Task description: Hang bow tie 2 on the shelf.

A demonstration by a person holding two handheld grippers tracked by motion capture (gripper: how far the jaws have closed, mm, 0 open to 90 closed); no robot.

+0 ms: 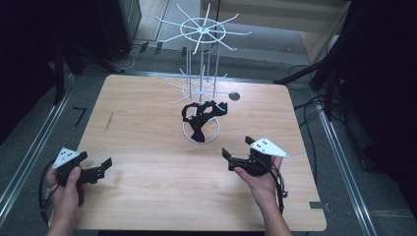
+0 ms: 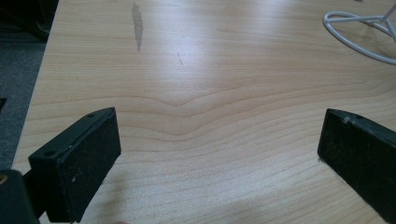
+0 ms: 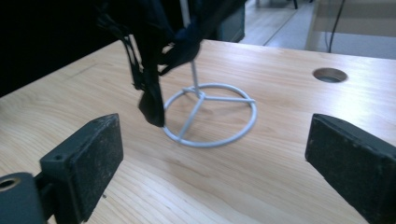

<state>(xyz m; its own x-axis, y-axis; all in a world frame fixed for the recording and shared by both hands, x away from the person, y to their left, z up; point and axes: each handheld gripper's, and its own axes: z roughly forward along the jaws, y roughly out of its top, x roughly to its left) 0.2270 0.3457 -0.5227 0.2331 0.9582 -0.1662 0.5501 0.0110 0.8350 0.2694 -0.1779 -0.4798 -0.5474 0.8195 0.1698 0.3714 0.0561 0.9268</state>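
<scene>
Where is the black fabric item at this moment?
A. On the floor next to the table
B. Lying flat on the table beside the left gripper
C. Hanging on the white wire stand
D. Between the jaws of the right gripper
C: the black fabric item hangs from the lower arms of the white wire stand, and the right gripper is apart from it with open, empty jaws.

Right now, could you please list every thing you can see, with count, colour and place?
table: one, light wood, under everything.
wire stand: one, white, far middle of table, ring base on the wood.
dark straps: one bunch, black, hanging low on the stand.
hole: one, round, in the table right of the stand.
left gripper: one, black, near left edge, jaws open, holding nothing.
right gripper: one, black, near right, jaws open, holding nothing.
hands: two, holding the grippers.
</scene>
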